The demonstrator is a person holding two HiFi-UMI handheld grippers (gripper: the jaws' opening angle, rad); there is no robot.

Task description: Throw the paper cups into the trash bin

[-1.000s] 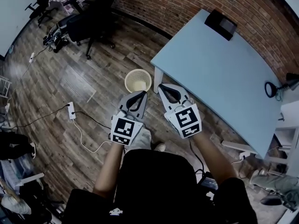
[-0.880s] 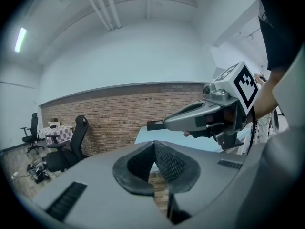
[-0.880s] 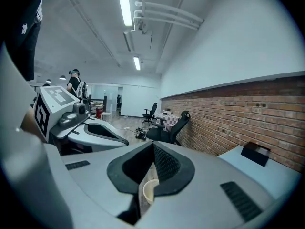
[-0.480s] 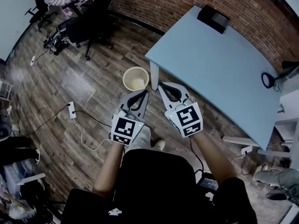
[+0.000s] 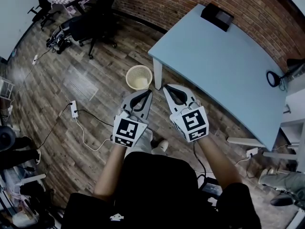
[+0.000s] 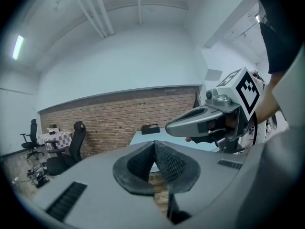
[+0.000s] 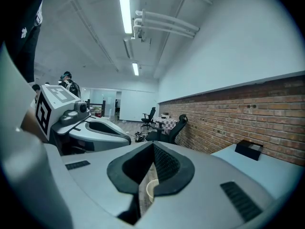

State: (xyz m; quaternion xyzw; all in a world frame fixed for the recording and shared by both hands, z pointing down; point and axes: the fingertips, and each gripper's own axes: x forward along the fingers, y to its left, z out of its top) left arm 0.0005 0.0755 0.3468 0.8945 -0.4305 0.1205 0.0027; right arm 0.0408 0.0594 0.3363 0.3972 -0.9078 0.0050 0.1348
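The trash bin (image 5: 139, 77), a cream wicker basket, stands on the wood floor beside the table leg, with something pale inside. I see no paper cup in either gripper. In the head view my left gripper (image 5: 148, 93) and right gripper (image 5: 167, 88) are held side by side at waist height, both pointing toward the bin. Each one is shut with nothing between its jaws. The left gripper view shows the left gripper (image 6: 154, 144) with pads pressed together. Below the closed right gripper (image 7: 153, 147), the bin's rim (image 7: 151, 189) shows through the gap.
A light blue table (image 5: 228, 70) fills the right, with a black box (image 5: 217, 16) at its far end and a black lamp (image 5: 274, 79) at its edge. A power strip (image 5: 73, 109) with cables lies on the floor at left. Office chairs (image 5: 95, 27) stand by the brick wall.
Both grippers stay shut and side by side. The bin and table have drifted slightly up and left in the head view as the person shifted.
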